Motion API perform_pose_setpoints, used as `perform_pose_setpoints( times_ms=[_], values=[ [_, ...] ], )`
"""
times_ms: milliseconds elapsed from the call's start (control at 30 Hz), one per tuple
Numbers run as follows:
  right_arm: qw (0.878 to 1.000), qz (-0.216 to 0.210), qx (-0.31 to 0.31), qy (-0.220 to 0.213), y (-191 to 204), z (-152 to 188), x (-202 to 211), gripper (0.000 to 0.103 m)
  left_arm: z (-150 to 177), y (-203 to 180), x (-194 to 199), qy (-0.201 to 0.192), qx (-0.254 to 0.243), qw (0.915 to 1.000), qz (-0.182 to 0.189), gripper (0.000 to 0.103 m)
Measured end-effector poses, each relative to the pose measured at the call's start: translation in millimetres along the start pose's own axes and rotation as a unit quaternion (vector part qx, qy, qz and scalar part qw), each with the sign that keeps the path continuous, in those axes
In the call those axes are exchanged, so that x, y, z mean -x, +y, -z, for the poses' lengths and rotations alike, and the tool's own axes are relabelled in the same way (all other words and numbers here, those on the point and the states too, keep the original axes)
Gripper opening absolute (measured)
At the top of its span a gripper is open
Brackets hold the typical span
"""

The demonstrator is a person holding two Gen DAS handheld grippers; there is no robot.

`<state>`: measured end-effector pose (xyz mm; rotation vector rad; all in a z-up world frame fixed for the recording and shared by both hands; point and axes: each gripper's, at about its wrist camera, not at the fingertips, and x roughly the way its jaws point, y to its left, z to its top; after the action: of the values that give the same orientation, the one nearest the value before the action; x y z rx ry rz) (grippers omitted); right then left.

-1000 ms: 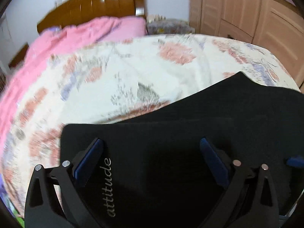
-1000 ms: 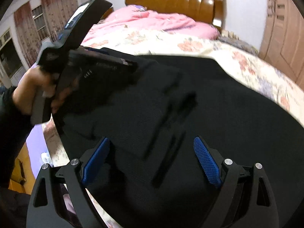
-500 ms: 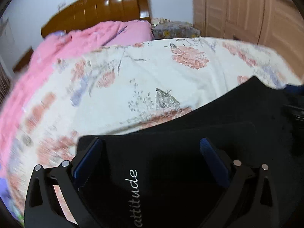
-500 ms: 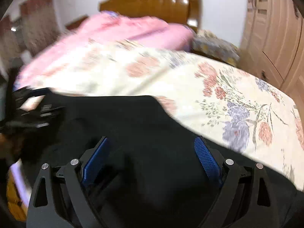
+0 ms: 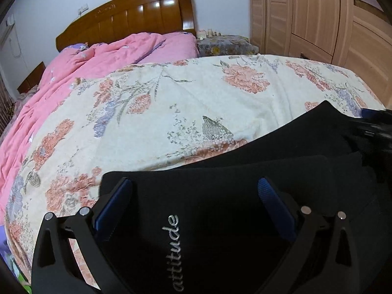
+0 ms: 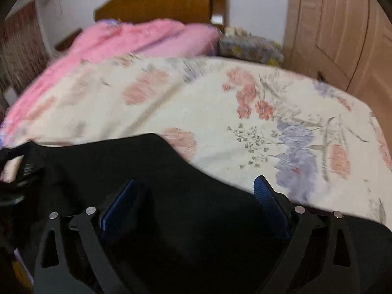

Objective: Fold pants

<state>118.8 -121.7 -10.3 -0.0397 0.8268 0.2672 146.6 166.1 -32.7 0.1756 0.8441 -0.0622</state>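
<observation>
Bed [image 5: 171,112] w/ a floral sheet fills both my views. One pink quilt [image 5: 80,66] is bunched along the far left side up to the wood headboard [image 5: 137,14]. A small stand under flowery cloth [image 5: 223,45] sits beside the headboard, w/ a few small jars on top, too small to count. Wardrobe doors [image 5: 318,17] line the right wall. Nothing lies btwn my claws and the cloth.

One pair of black pants [image 5: 220,208] lies on the near edge of the bed, at least two layers stacked, w/ "attitude" lettering [image 5: 176,252] on the top layer.

Left claw [image 5: 193,196]: spread wide, released, holding nothing, blue pads [image 5: 276,205] over the top layer; can't tell if they touch it. Right claw [image 6: 196,196]: also wide open, empty, over the pants [image 6: 171,196] nr their curved edge; view blurred.

In the left cam, the other claw's dark body shows at the far right edge, on the pants.
</observation>
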Motion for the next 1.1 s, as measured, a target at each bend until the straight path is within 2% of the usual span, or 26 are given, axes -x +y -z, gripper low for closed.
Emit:
perform_pose_setpoints(
  times_ms=[67, 133, 233, 300, 333, 400, 433, 467, 533, 633, 667, 733, 767, 867, 933, 1000, 1033, 1100],
  values=[
    [0.999, 0.002, 0.033, -0.003, 6, 18, 27, 0.092, 6, -1, 22, -0.018, -0.002, 0.9998, 0.0, 0.101],
    [0.998, -0.019, 0.052, 0.017, 7, 53, 47, 0.092, 19, -3, 36, -0.027, 0.0, 0.9996, 0.007, 0.101],
    [0.997, -0.004, 0.056, 0.046, 4, 95, 60, 0.092, 38, -10, 27, -0.003, -0.009, 0.9999, -0.005, 0.101],
    [0.996, -0.001, 0.06, 0.06, 1, 118, 65, 0.092, 46, -14, 26, -0.006, -0.018, 0.9996, -0.019, 0.102],
    [0.996, 0.01, 0.059, 0.061, -2, 133, 70, 0.092, 45, -15, 29, -0.005, -0.018, 0.9996, -0.022, 0.101],
    [0.998, 0.003, 0.045, 0.033, -8, 143, 88, 0.092, 37, -20, 38, 0.001, -0.023, 0.9987, -0.045, 0.101],
    [0.999, 0.004, 0.041, 0.032, -11, 147, 96, 0.092, 32, -25, 49, -0.012, -0.026, 0.9983, -0.052, 0.101],
    [0.999, 0.019, 0.039, 0.027, -16, 154, 110, 0.092, 23, -38, 68, -0.036, -0.03, 0.9981, -0.038, 0.101],
    [0.999, 0.033, 0.018, 0.015, -29, 167, 130, 0.092, 13, -64, 88, -0.059, -0.049, 0.997, -0.009, 0.101],
    [0.997, 0.036, -0.061, 0.001, -61, 196, 158, 0.092, 5, -132, 103, -0.063, -0.106, 0.9909, 0.055, 0.101],
    [0.996, 0.032, -0.082, -0.006, -69, 204, 164, 0.092, 5, -164, 103, -0.056, -0.124, 0.9858, 0.099, 0.101],
    [0.989, 0.022, -0.142, -0.029, -89, 220, 177, 0.092, 10, -202, 104, -0.046, -0.147, 0.9772, 0.146, 0.101],
    [0.983, 0.014, -0.178, -0.042, -103, 226, 181, 0.092, 15, -227, 104, -0.043, -0.174, 0.9703, 0.162, 0.101],
    [0.965, -0.031, -0.253, -0.058, -130, 236, 174, 0.092, 33, -266, 98, -0.036, -0.239, 0.9579, 0.155, 0.101],
    [0.964, -0.034, -0.257, -0.053, -137, 234, 164, 0.092, 44, -273, 84, -0.018, -0.254, 0.9568, 0.14, 0.101],
    [0.964, -0.027, -0.26, -0.036, -142, 231, 153, 0.092, 51, -272, 71, 0.0, -0.253, 0.958, 0.136, 0.102],
    [0.964, -0.033, -0.262, -0.039, -144, 230, 150, 0.094, 51, -266, 69, -0.001, -0.238, 0.9597, 0.149, 0.102],
    [0.961, -0.056, -0.265, -0.046, -148, 226, 144, 0.095, 50, -252, 60, 0.022, -0.203, 0.9626, 0.178, 0.102]
  ],
)
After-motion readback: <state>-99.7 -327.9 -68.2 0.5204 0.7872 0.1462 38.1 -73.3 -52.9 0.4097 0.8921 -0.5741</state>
